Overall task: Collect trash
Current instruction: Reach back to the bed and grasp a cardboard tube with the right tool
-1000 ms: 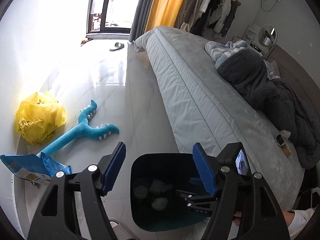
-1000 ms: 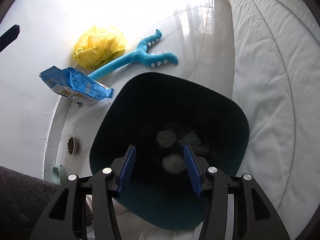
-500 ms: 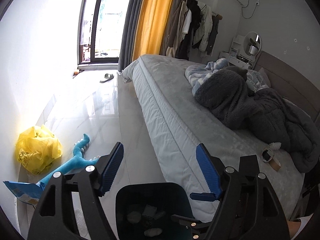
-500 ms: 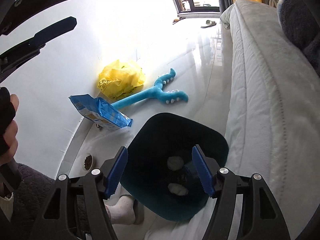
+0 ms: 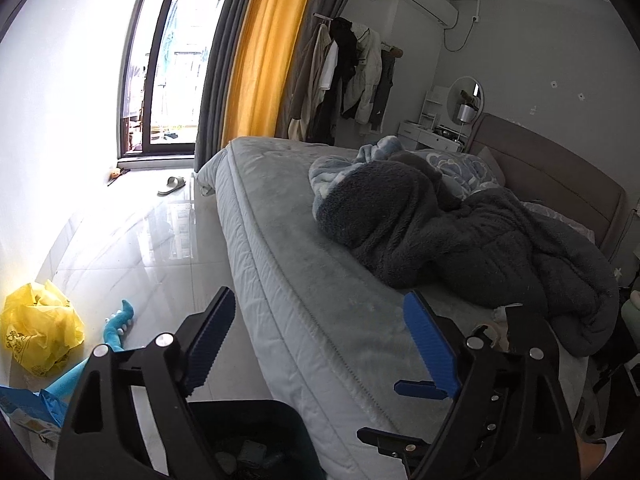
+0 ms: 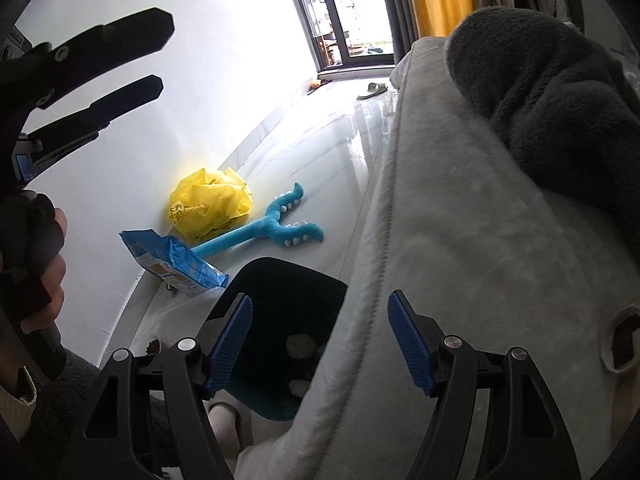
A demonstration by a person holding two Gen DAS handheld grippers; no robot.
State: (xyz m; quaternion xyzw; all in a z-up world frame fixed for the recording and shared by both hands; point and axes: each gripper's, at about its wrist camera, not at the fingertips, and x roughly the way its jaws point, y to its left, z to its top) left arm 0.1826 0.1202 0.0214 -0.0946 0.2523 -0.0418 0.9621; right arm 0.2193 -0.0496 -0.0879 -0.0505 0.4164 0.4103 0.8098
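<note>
A dark teal trash bin (image 6: 280, 284) stands on the floor beside the bed and holds crumpled white paper (image 6: 300, 345); its rim also shows in the left wrist view (image 5: 248, 408). My left gripper (image 5: 320, 344) is open and empty, raised above the bin and facing the bed. My right gripper (image 6: 320, 344) is open and empty, over the bed's edge above the bin. A tape roll (image 6: 624, 340) lies on the bed at the right. A yellow plastic bag (image 6: 212, 204) and a blue packet (image 6: 176, 260) lie by the wall.
A grey bed (image 5: 320, 248) with a dark fleece blanket (image 5: 460, 232) fills the right. A blue plush toy (image 6: 276, 228) lies on the glossy floor. A slipper (image 5: 172, 185) sits near the balcony door. Clothes hang on a rack (image 5: 344, 72).
Both grippers have risen and tilted up from the bin toward the bed. The right gripper has opened wider. The bin has dropped to the bottom of both views.
</note>
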